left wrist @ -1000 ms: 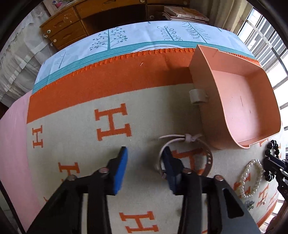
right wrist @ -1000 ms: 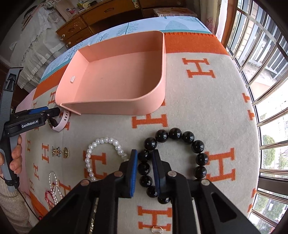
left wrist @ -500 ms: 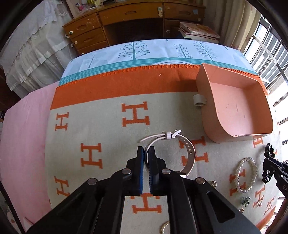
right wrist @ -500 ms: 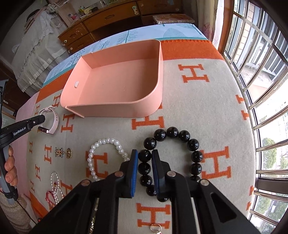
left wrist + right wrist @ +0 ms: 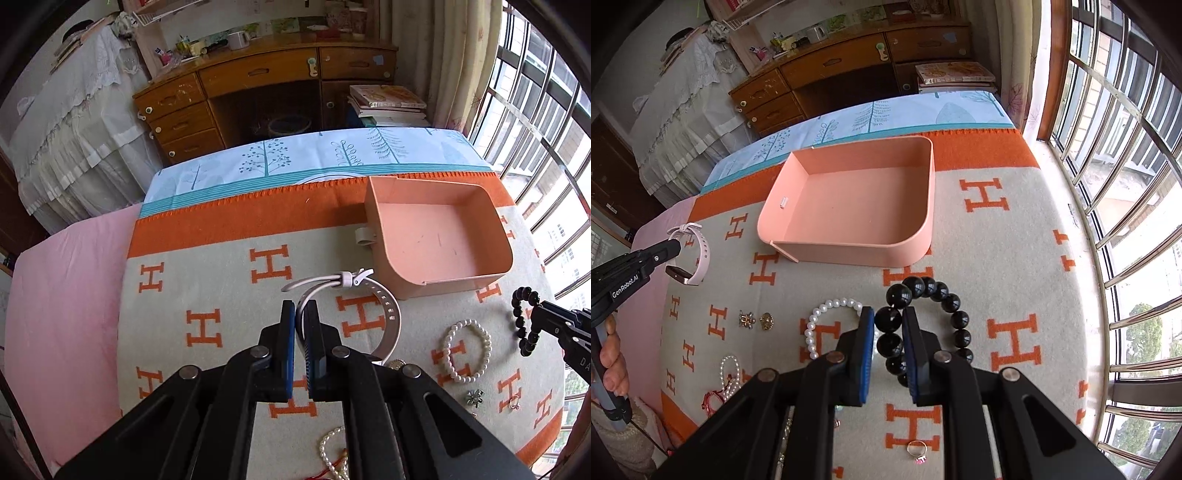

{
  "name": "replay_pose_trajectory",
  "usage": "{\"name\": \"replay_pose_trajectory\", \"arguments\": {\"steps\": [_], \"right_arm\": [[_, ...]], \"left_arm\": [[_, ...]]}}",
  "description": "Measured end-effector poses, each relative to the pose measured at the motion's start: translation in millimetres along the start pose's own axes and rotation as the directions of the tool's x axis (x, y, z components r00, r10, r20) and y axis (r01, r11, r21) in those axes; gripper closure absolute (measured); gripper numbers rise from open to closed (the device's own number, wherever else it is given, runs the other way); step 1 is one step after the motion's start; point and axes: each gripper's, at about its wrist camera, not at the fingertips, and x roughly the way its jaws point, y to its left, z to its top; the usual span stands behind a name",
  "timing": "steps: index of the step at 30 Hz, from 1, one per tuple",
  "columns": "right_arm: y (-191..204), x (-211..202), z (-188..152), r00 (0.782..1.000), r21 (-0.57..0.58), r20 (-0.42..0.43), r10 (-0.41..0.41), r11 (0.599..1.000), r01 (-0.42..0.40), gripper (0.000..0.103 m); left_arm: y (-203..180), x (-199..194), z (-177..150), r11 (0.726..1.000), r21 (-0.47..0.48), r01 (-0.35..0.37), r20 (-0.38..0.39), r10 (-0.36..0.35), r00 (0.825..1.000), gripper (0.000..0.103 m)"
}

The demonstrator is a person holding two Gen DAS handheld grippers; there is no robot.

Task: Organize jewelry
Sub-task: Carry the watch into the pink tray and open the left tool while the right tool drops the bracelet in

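Note:
My left gripper (image 5: pixel 299 310) is shut on the strap of a pale pink watch (image 5: pixel 388 317), which hangs in a loop above the H-patterned blanket. The right wrist view shows the same watch (image 5: pixel 703 254) dangling from the left gripper (image 5: pixel 674 245) at the far left. My right gripper (image 5: pixel 888 317) is shut on a black bead bracelet (image 5: pixel 951 302), with one bead pinched between the blue pads. The bracelet (image 5: pixel 521 295) also hangs from the right gripper (image 5: pixel 535 317) at the right edge of the left wrist view. An empty pink tray (image 5: pixel 857 199) (image 5: pixel 436 236) sits beyond both grippers.
On the blanket lie a pearl bracelet (image 5: pixel 827 306), two small brooches (image 5: pixel 755 319), a ring (image 5: pixel 916 448) and a pearl strand with red cord (image 5: pixel 727 373). A window with bars (image 5: pixel 1108 184) runs along the right. A wooden desk (image 5: pixel 258 81) stands beyond the bed.
The left jaws went from open to shut on the watch strap and lifted the watch off the blanket. The right gripper rose with the black bracelet. Both views now look from higher up.

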Motion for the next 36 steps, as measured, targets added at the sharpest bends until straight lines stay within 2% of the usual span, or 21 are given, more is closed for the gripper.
{"name": "replay_pose_trajectory", "arguments": {"steps": [5,10,13,16,18,23,28,33,36], "right_arm": [[10,-30,18,0.996,-0.026,0.081,0.024,0.999,-0.022,0.088],[25,-48,42,0.985,-0.063,0.173,0.010,0.998,0.001,0.088],[36,-46,53,0.976,-0.081,0.216,-0.027,0.996,0.045,0.088],[42,-36,63,0.960,-0.101,0.263,-0.092,0.987,0.122,0.088],[44,-26,67,0.957,-0.108,0.267,-0.114,0.983,0.148,0.088],[44,5,78,0.964,-0.115,0.231,-0.134,0.980,0.163,0.088],[45,24,80,0.960,-0.125,0.221,-0.172,0.971,0.203,0.088],[45,33,79,0.964,-0.141,0.203,-0.170,0.969,0.201,0.088],[44,37,79,0.973,-0.144,0.183,-0.138,0.976,0.165,0.087]], "left_arm": [[-15,-12,9,1.000,0.026,0.017,0.030,-0.017,0.999,0.100],[-41,-16,23,0.998,0.054,0.038,0.066,-0.041,0.997,0.100],[-57,-8,34,0.997,0.068,0.039,0.080,-0.045,0.996,0.100],[-69,11,44,0.996,0.069,0.055,0.070,-0.060,0.996,0.100],[-74,26,49,0.996,0.064,0.066,0.049,-0.069,0.996,0.100],[-88,61,51,0.994,0.081,0.072,0.012,-0.073,0.997,0.100],[-93,80,48,0.993,0.084,0.089,-0.014,-0.088,0.996,0.100],[-92,89,46,0.991,0.080,0.110,-0.029,-0.108,0.994,0.099],[-92,90,46,0.990,0.083,0.118,-0.032,-0.115,0.993,0.097]]}}
